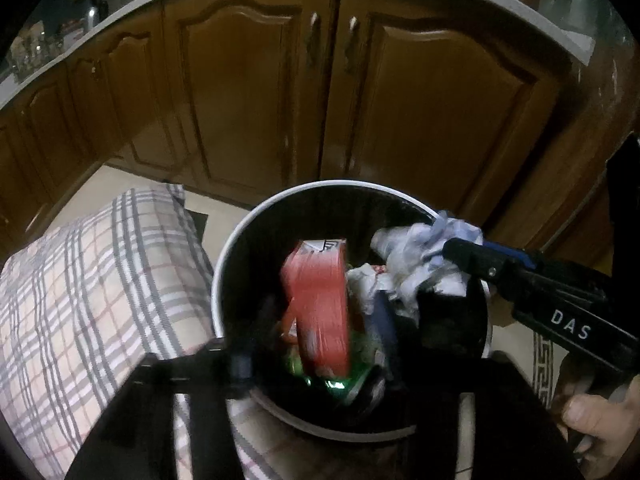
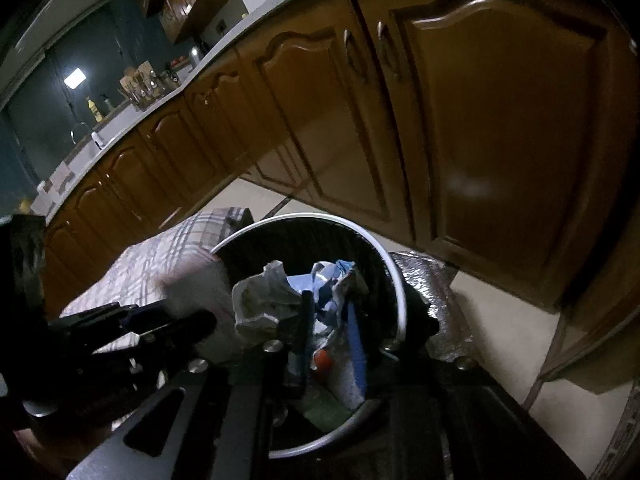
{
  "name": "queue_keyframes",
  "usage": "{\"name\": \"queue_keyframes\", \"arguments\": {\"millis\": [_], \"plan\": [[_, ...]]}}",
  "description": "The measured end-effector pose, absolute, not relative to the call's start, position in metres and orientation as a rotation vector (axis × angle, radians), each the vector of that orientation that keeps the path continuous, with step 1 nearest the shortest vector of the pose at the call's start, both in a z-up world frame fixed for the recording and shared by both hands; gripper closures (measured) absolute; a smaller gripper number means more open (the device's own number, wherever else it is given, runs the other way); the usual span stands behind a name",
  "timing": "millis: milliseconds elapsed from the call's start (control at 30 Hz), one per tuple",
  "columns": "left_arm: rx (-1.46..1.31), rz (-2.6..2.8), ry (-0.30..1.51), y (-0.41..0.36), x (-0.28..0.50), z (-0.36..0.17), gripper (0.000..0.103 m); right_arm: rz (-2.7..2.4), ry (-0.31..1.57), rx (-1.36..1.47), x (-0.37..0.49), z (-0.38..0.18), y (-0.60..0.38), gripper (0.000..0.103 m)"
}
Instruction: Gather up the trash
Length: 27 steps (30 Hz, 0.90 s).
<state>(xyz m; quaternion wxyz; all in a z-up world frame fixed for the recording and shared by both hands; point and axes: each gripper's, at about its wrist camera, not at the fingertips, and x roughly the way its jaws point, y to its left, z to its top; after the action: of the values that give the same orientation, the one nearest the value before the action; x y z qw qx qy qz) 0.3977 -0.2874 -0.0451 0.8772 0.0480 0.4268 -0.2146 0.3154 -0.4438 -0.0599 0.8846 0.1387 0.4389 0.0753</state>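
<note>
Trash (image 1: 320, 300) blurred, bin (image 1: 224, 264) btm hidden — dark

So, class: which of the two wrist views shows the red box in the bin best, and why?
The left wrist view. There the red box sits in the middle of the trash bin, its face and top edge visible though blurred. In the right wrist view only a small red patch shows, behind the crumpled paper and the gripper fingers.

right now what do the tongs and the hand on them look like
The right tongs are matte black with long, narrow fingers, a blue strip along one finger and white "DAS" lettering on the body. A bare hand shows at the handle, no sleeve visible. The left tongs are black too, with a little blue, silver screws and a slotted black plate. No cables show.
</note>
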Motion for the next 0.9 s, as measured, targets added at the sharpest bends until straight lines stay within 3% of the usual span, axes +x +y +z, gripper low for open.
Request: {"name": "queue_keyframes", "arguments": {"millis": [33, 100, 267, 333, 533, 700, 900], "plan": [[0.097, -0.445, 0.884, -0.286, 0.396, -0.044, 0.042, 0.159, 0.916, 0.295, 0.316, -0.06, -0.444, 0.064], [0.088, -0.446, 0.875, -0.281, 0.392, -0.04, 0.042, 0.16, 0.909, 0.301, 0.314, -0.059, -0.445, 0.057], [0.052, -0.441, 0.835, -0.26, 0.369, -0.03, 0.041, 0.17, 0.88, 0.314, 0.302, -0.05, -0.444, 0.052], [0.034, -0.437, 0.822, -0.252, 0.359, -0.028, 0.04, 0.171, 0.86, 0.318, 0.295, -0.044, -0.443, 0.038], [-0.084, -0.373, 0.763, -0.21, 0.306, -0.024, 0.029, 0.184, 0.789, 0.355, 0.262, -0.027, -0.428, 0.012], [-0.131, -0.349, 0.706, -0.18, 0.258, -0.019, 0.027, 0.182, 0.749, 0.37, 0.227, -0.018, -0.408, 0.004], [-0.15, -0.302, 0.624, -0.148, 0.205, -0.008, 0.022, 0.179, 0.702, 0.352, 0.188, -0.008, -0.381, 0.003]]}}
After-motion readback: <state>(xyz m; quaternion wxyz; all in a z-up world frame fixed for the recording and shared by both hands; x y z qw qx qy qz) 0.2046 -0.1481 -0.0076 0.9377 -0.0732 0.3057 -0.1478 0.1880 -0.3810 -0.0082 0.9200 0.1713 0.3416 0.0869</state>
